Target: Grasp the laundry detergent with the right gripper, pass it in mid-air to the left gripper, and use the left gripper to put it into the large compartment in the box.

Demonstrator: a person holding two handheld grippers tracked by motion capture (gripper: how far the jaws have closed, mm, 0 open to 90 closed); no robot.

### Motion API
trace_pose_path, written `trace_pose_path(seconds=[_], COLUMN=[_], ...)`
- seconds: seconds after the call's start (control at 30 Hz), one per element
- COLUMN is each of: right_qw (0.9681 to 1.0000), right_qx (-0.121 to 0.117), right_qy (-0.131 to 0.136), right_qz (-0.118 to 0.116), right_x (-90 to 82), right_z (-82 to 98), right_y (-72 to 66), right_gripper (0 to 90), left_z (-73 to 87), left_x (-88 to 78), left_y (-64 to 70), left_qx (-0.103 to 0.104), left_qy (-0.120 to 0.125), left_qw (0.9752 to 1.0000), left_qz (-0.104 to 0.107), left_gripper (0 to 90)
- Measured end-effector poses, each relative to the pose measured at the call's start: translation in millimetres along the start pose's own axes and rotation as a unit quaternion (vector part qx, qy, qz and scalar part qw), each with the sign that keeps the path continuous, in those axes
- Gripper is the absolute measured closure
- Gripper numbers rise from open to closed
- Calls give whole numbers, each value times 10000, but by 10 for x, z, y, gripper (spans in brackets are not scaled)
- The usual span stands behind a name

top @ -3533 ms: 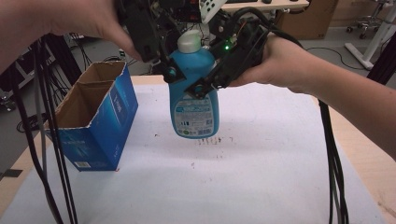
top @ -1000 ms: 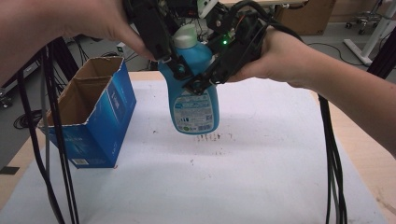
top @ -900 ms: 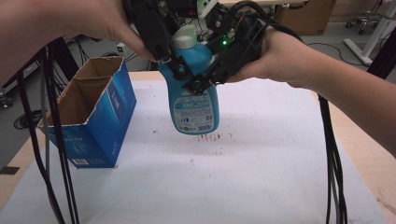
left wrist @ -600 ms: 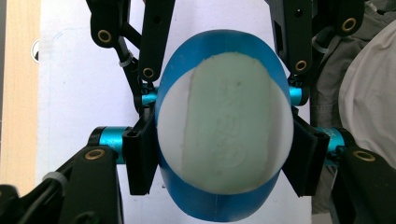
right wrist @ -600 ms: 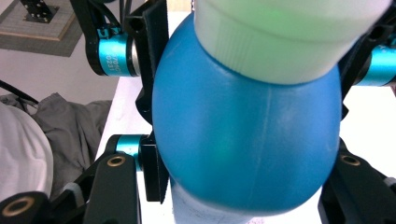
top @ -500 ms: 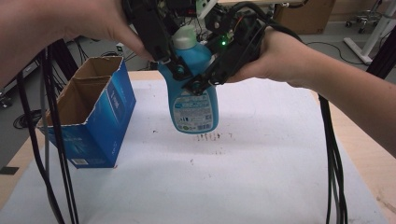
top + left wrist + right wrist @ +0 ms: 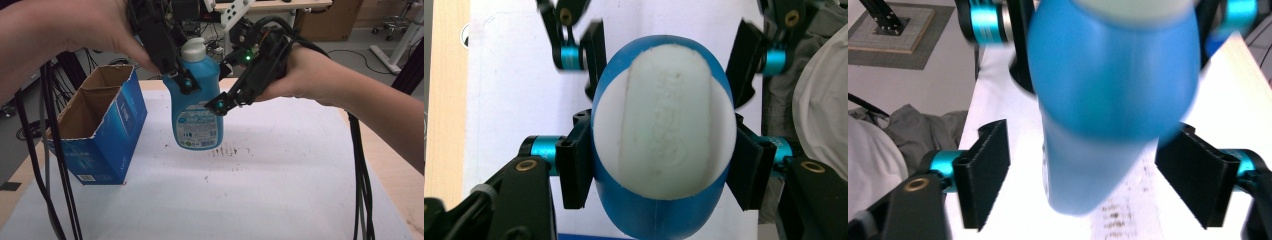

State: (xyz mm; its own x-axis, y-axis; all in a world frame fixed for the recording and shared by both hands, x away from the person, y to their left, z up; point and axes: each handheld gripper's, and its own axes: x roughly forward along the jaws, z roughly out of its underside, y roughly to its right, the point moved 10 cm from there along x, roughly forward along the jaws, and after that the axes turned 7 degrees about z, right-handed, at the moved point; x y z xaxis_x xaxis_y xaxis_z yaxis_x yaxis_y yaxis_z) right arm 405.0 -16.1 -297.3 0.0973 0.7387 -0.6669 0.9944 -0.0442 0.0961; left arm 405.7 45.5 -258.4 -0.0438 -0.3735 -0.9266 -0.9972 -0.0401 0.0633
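L gripper (image 7: pixel 659 170): jaws clamped on both sides of the blue bottle (image 7: pixel 196 107) just under its white cap (image 7: pixel 663 127), carrying it. R gripper (image 7: pixel 1095 177): jaws wide apart, straddling the body w/o touching. Bottle hangs upright, above the white table (image 7: pixel 280 185), just beside the open blue box (image 7: pixel 102 132). Prob. rigid plastic, smooth, so slippery; weight unclear, maybe hefty if full. Best hold: shoulder under cap, or flat sides at label.
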Motion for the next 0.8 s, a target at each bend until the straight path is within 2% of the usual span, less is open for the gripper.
trace_pose_path(seconds=[0.2,0.33,0.4,0.53,0.6,0.73,0.8], right_qw=[9988,9961,9939,9880,9837,9779,9766], right_qx=[157,291,312,397,396,458,504], right_qy=[-391,-758,-951,-1431,-1686,-1985,-2022], right_qz=[245,339,459,418,473,467,527], right_x=[-67,-115,-153,-215,-241,-322,-371], right_z=[237,457,565,805,922,1085,1134], right_y=[106,182,222,233,237,237,262], right_gripper=[194,194,195,195,195,195,195], left_z=[56,134,188,318,391,543,621], left_x=[-102,-193,-252,-396,-481,-652,-740], left_y=[-26,-45,-52,-65,-71,-83,-93], left_qx=[-333,-630,-780,-1086,-1248,-1575,-1716], left_qy=[150,229,265,345,386,491,514], left_qw=[9993,9975,9962,9925,9901,9835,9800], left_qz=[-127,-210,-282,-440,-518,-741,-869], left_gripper=[382,383,383,383,383,383,383])
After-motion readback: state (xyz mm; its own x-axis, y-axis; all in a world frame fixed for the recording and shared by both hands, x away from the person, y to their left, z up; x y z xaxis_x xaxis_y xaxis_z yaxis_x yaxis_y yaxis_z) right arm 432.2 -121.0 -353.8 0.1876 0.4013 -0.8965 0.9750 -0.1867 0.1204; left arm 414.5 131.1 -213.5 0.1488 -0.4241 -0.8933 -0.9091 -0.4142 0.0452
